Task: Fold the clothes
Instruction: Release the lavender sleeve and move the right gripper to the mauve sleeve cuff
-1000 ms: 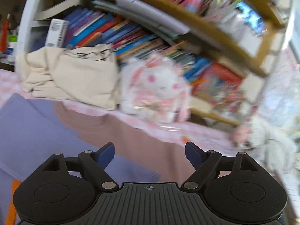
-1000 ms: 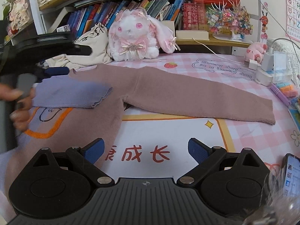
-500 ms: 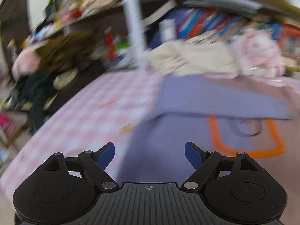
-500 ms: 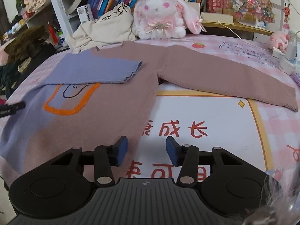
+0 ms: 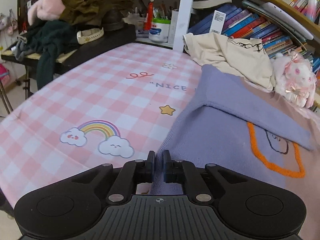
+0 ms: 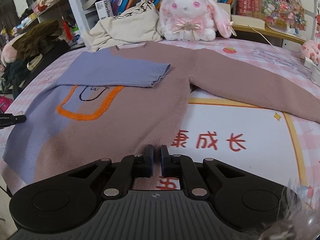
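Both of my claws have come together since a second ago, when they stood wide, and my left one has swung away from the bookshelf down to the sweater's near left corner. My left gripper is pinched on the purple hem edge of the knitted pink-and-purple sweater, with a strip of the knit showing between its pads. My right gripper is closed at the hem's near right corner, where the pink knit meets the white mat with red characters; the cloth reaches the fingertips, and I judge it caught, though the overlap is thin.

The sweater lies flat, front up, on the pink checked table cover, with its orange outline motif near the middle. Beyond that, the purple left sleeve is already folded across the chest, while the pink right sleeve stretches out to the right, unfolded. At the far edge sit a crumpled cream cloth bag and a white-and-pink plush rabbit.

The step in hand looks like gripping the hem. Next I would lift both corners evenly and carry them far, towards the neckline, keeping the folded sleeve undisturbed; the right sleeve also needs folding in.
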### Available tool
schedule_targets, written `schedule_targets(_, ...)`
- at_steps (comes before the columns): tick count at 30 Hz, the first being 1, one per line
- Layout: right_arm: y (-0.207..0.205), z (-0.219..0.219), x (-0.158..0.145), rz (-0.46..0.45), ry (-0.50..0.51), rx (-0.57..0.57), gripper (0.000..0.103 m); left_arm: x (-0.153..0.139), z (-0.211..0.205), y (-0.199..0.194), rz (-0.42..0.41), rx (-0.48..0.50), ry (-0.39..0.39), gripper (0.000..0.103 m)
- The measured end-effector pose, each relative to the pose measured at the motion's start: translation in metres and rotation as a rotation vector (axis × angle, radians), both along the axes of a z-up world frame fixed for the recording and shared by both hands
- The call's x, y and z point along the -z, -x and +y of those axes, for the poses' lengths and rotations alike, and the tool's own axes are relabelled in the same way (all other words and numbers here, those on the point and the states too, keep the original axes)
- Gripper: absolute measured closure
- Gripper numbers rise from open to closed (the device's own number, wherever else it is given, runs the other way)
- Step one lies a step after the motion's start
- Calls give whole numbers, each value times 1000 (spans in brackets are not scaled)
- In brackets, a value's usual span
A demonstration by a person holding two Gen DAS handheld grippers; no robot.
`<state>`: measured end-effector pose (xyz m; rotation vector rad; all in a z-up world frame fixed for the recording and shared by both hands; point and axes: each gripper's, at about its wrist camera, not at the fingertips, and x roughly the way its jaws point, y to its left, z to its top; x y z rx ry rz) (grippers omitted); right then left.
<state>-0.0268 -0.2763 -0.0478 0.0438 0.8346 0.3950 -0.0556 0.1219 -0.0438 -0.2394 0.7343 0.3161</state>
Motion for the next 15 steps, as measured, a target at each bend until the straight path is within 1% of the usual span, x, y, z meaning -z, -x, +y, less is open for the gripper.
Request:
schedule_targets(3, 0, -1, 0, 7, -3, 11, 95, -1, 1, -1, 11, 9, -12, 97)
schedule_targets(5, -1, -3, 0, 15, -9, 25, 93, -2, 2, -4, 15, 23, -17, 96)
schedule_targets(6, -1, -5, -1, 20, -15, 33, 90, -4, 3, -3, 9, 26, -18, 93)
schedule_targets(7, -2, -8, -1, 23, -24, 45, 84, -6, 3, -2, -1, 28, -18, 92)
schedule_targets(8, -1, -10, -3, 15, -29, 59, 80, -9, 3, -1, -11, 29, -18, 92)
schedule_targets(10, 0, -14, -8, -1, -39, 86, 63, -16, 1, 1, -31, 30, -41, 85)
schedule_targets(11, 1, -16, -10, -9, -45, 99, 57, -21, -2, 1, -47, 34, -63, 77)
schedule_targets(12, 2, -18, -12, -18, -50, 113, 55, -26, -5, 3, -69, 43, -90, 64)
schedule_targets(13, 2, -20, -14, -30, -41, 132, 49, -31, -9, 4, -92, 54, -114, 55)
schedule_targets(14, 2, -23, -16, -43, -32, 151, 38, -35, -13, 6, -120, 72, -126, 39)
schedule_targets(15, 2, -25, -18, -56, -23, 170, 33, -39, -17, 8, -151, 94, -131, 32)
